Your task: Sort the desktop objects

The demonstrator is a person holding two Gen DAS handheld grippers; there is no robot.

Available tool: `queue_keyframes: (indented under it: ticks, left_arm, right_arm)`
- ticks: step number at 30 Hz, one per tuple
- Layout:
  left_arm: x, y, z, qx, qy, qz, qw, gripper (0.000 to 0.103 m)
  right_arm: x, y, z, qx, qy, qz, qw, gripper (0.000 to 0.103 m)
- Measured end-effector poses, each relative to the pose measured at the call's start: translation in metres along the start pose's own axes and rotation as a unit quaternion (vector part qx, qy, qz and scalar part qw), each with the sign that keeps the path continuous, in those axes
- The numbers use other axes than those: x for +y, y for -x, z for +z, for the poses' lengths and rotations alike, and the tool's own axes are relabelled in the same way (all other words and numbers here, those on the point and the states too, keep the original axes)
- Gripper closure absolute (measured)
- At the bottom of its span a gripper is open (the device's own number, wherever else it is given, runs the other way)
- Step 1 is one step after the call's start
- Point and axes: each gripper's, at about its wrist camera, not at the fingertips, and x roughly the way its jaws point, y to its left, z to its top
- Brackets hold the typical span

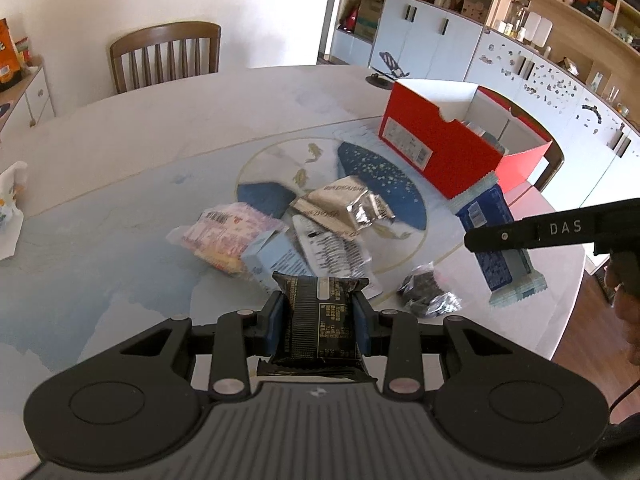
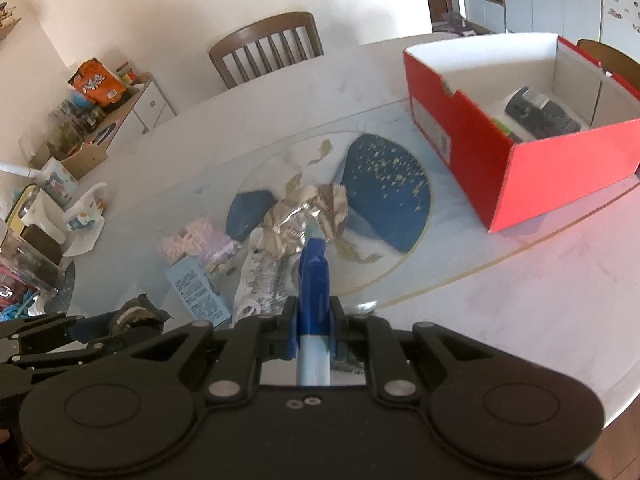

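Between the left gripper [image 1: 318,312] pads: black packet [image 1: 318,320].

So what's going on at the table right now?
A person is sorting snack packets with a pair of tongs in each hand. The left tongs are shut on a black packet, and the right tongs are shut on a blue and white packet, both held above the table. The red box stands open to the right with a few items already inside. A silver packet, a pink one and others lie loose in the middle.
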Motion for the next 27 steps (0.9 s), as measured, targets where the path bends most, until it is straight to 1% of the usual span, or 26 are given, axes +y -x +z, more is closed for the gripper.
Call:
queue_keyframes:
  ticks: [11,19,22,27]
  left_arm:
    - [-0.037,0.003,0.029,-0.012,-0.022,-0.014,0.9996,0.069]
    - [-0.058,0.003,0.051,-0.023,-0.03,-0.011,0.9992,0.069]
    - [-0.065,0.0,0.059,-0.026,-0.029,-0.007,0.9992,0.069]
    - [-0.077,-0.009,0.069,-0.021,-0.03,-0.002,0.9993,0.069]
  right_arm:
    - [-0.03,0.029,0.019,-0.025,-0.008,-0.011,1.0,0.09]
    - [-0.054,0.046,0.043,-0.048,0.003,-0.018,0.999,0.09]
    - [-0.062,0.048,0.052,-0.048,0.009,-0.017,0.999,0.09]
    - [-0.076,0.05,0.068,-0.039,0.022,-0.01,0.999,0.09]
